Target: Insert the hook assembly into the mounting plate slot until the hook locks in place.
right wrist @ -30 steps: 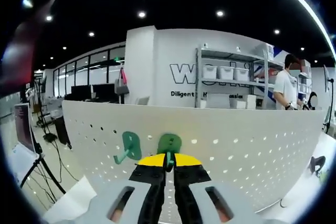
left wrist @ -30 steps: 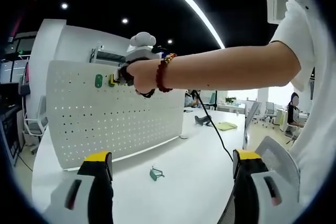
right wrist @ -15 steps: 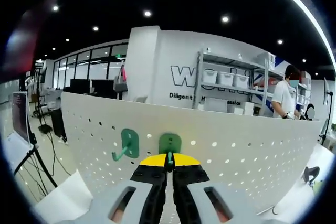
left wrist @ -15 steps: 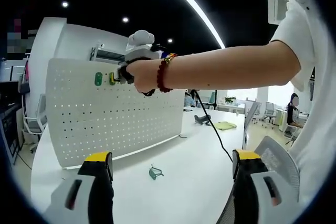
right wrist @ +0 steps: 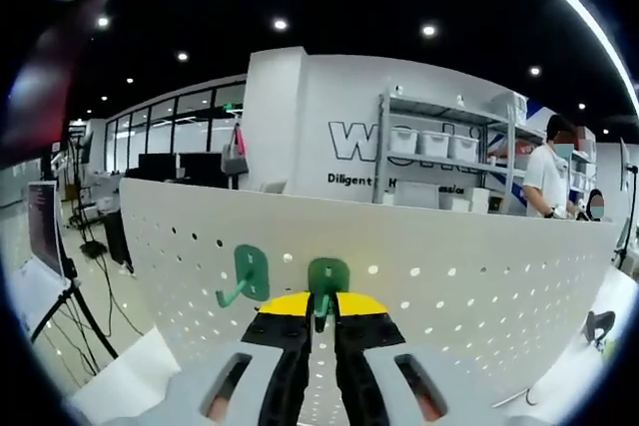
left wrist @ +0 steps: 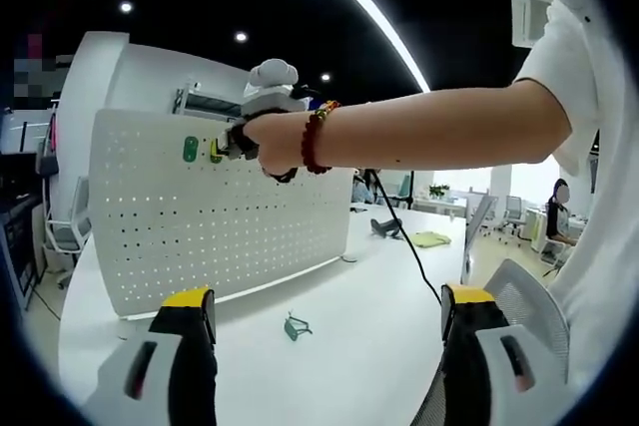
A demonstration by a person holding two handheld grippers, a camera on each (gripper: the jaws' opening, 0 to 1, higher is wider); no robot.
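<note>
Hook (right wrist: 326, 275): green plastic, pressed against pegboard (right wrist: 479, 276) near its top edge; likely light, rigid; best held by its stem. Right gripper (right wrist: 319, 308) pinched on it; left gripper (left wrist: 324, 311) wide, idle

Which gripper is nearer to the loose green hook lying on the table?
Left. The left gripper hangs open just above the hook on the table; the right gripper is up at the pegboard.

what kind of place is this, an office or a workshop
Probably an open-plan office used as a lab or demo space: a white pegboard stands on a long white table, with storage shelves of bins behind and office chairs farther off.
</note>
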